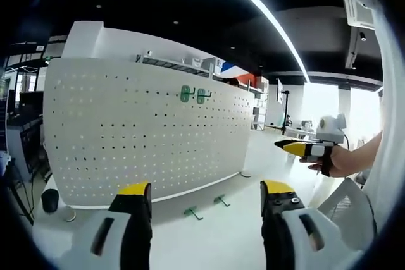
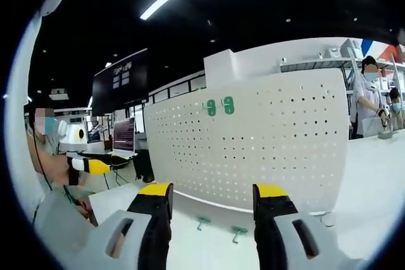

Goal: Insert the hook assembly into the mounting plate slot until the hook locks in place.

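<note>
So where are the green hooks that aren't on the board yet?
Two loose green hooks lie on the white table just in front of the pegboard, seen between the jaws in both views, well below the two hooks already hung near the board's top.

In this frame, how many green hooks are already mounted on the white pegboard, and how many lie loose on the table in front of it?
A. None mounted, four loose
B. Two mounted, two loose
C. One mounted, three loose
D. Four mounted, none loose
B: two green hooks hang side by side near the top of the pegboard, and two loose hooks lie on the table at its base.
</note>
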Available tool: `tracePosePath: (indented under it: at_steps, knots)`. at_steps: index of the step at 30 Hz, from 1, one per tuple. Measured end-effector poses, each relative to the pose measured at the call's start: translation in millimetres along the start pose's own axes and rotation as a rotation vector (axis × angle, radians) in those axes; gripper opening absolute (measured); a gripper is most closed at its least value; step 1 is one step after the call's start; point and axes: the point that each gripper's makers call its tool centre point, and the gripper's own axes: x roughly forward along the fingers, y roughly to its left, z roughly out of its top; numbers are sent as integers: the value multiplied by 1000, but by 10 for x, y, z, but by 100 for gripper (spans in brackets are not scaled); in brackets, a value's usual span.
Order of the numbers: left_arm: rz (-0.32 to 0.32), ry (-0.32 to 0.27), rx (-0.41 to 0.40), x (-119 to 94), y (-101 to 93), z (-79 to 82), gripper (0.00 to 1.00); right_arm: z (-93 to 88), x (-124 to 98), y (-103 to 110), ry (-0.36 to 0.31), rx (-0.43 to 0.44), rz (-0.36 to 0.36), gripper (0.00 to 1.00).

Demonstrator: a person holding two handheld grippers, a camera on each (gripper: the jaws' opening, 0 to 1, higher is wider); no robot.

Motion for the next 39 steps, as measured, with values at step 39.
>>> tracePosePath:
  at_steps: [39]
  knots:
    - [-128,220,83,346,8,-333,73,33,-14,-38,-13,5,-15,48]
